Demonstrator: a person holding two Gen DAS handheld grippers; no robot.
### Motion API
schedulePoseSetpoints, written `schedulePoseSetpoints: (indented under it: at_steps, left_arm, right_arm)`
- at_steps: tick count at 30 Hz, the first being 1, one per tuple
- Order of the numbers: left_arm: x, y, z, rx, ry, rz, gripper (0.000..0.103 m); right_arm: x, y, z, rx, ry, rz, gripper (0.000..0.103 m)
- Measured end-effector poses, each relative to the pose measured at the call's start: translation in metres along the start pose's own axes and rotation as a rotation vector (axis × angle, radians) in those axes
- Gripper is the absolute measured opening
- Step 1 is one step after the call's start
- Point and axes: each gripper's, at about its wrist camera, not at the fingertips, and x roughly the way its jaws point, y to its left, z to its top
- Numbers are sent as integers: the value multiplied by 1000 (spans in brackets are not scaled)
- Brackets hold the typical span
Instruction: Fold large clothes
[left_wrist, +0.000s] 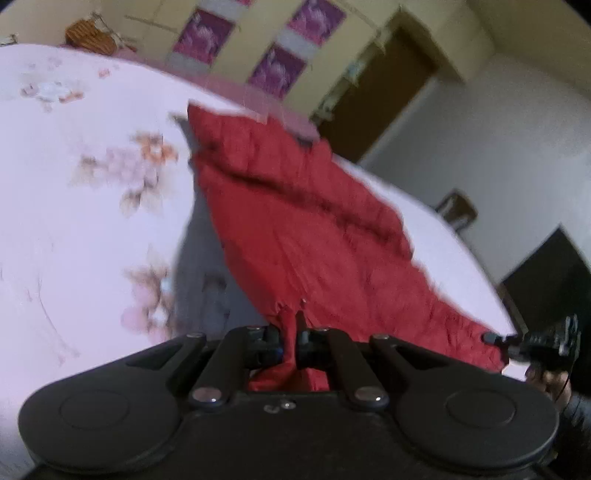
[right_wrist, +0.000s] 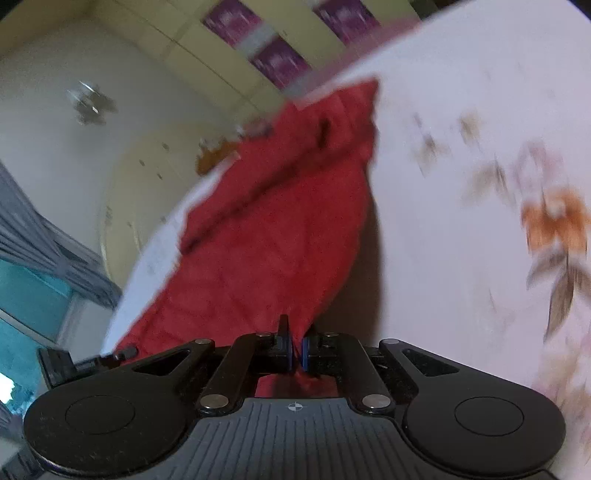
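Red garment (left_wrist: 303, 229), lying spread across the floral bed (left_wrist: 92, 206): left claw (left_wrist: 291, 338) and right claw (right_wrist: 295, 349) are each pinching a near-edge corner, probably readying to carry that edge over for a fold.

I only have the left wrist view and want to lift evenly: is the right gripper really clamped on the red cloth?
Observer: Yes. The right gripper is shut on a pinch of the red cloth, which bunches behind its blue pads.
Operator: What lies to the right of the cloth on that side?
Observer: Bare flowered bedsheet; nothing else rests on it there.
Operator: Anything beyond the bed I can't see?
Observer: A grey curtain beside a window, at the left edge of the right wrist view.
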Motion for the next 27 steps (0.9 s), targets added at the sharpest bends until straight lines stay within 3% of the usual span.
schedulePoseSetpoints:
  at_steps: [4,8,12,16,17,18,19,20,21,22,23,27]
  left_arm:
    - [9,-5,39,-45,-100,-57,4]
    - [36,-2,99,-65,-168,-93,4]
    - [89,14,172,-90,-172,-105,4]
    - [163,36,233,-80,-126,-59,9]
    - [177,44,244,-86,-118,-46,19]
    - [191,53,253,-112,-109,-19,36]
    - [205,64,261,-150,-108,11,45]
    - [212,71,264,-168,-121,15,59]
    - [215,76,266,-166,-139,21,75]
    - [220,80,267,-153,-154,58,79]
    - [223,83,268,-135,-158,89,79]
    - [241,94,270,-87,-93,117,79]
  right_arm:
    - [0,19,41,-18,-75,28,4]
    - [23,27,108,22,-137,75,4]
    - [63,22,176,89,-168,91,4]
    - [126,5,242,154,-155,86,5]
    - [141,-5,256,202,-178,111,10]
    - [154,-15,267,260,-204,128,26]
    - [161,-24,277,297,-241,112,83]
    - [162,-28,281,294,-314,66,100]
    - [167,-31,286,265,-340,37,99]
    - [174,-34,289,257,-318,11,97]
    - [181,-37,291,241,-292,-10,88]
    - [216,-39,289,102,-174,-123,77]
